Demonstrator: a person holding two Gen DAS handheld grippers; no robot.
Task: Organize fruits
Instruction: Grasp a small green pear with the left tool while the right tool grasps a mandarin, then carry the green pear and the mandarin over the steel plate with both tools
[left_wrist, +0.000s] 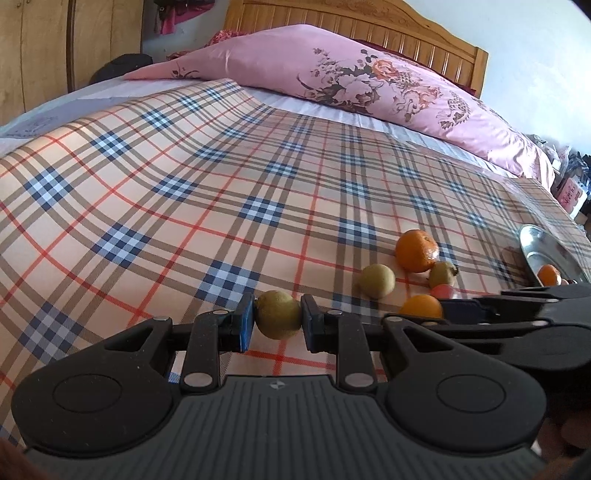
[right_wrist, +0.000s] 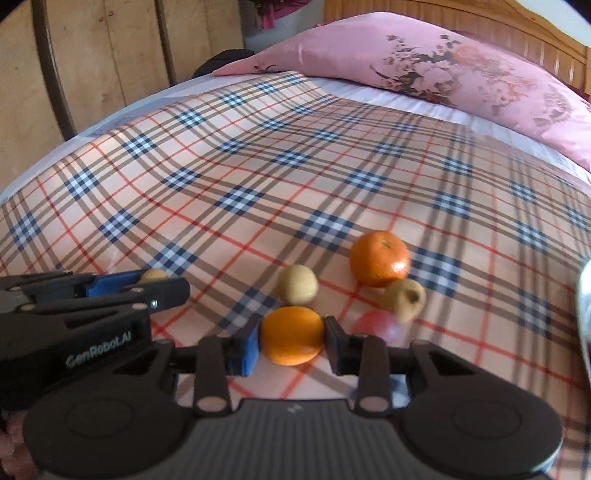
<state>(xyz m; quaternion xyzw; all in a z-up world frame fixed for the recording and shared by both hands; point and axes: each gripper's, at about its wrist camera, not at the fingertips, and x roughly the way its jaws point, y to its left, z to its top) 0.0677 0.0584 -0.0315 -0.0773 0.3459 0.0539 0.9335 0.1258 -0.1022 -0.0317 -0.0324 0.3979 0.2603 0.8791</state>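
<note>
In the left wrist view, a round yellow-green fruit (left_wrist: 279, 319) sits bottom centre on the plaid-sheeted bed (left_wrist: 184, 192); a shiny metal plate (left_wrist: 546, 254) lies far right, a pink floral pillow (left_wrist: 332, 74) across the top.

A bed (left_wrist: 184, 166) with a plaid sheet (right_wrist: 258, 177), a pink floral pillow (left_wrist: 369, 81) and a wooden headboard (left_wrist: 332, 18) stands beside a wooden wardrobe (right_wrist: 110, 55) and a pale wall (left_wrist: 535, 55), in soft daylight.

Left gripper (left_wrist: 277, 319): matte black, blue pads, silver rivets; right gripper (right_wrist: 291, 336) alike; white "GenRoboLAI" lettering.
</note>
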